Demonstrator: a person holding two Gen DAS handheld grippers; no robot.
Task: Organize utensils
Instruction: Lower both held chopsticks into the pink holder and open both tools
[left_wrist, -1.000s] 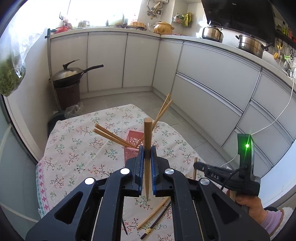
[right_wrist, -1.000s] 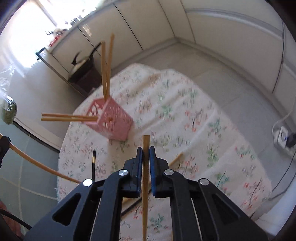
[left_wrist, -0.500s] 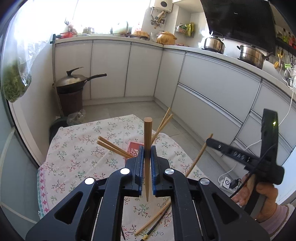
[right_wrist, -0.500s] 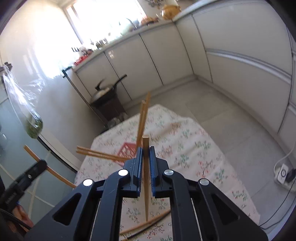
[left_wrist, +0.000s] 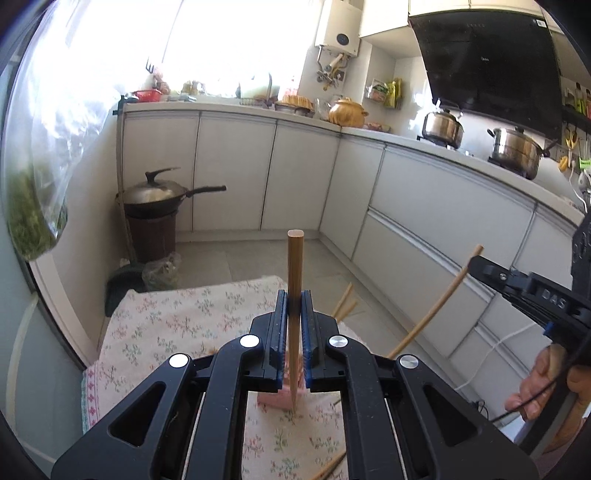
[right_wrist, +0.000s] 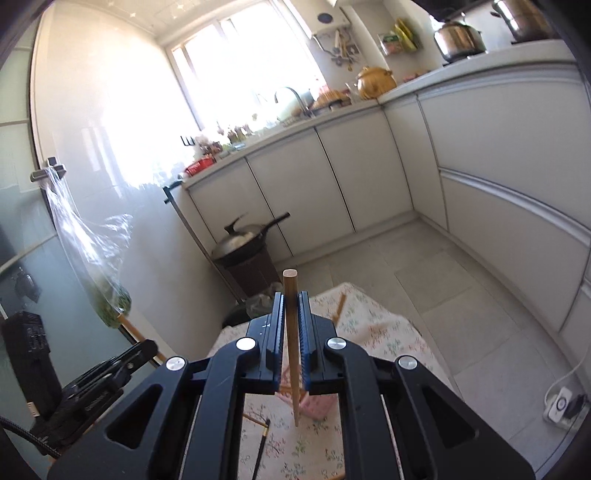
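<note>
Home kitchen: white cabinets (left_wrist: 236, 173), steel pots (left_wrist: 515, 149) on stove, range hood (left_wrist: 487, 59), wok (left_wrist: 155, 194).

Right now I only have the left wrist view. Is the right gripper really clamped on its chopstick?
Observer: Yes. In the right wrist view, the right gripper is shut on a wooden chopstick, with a jaw pressed to each side.
Operator: Is anything loose on the table that I can't see?
Observer: A black chopstick lies on the floral tablecloth, near the pink basket.
Operator: What is the bag of greens hanging from?
Observer: The plastic bag hangs from a metal door handle.
</note>
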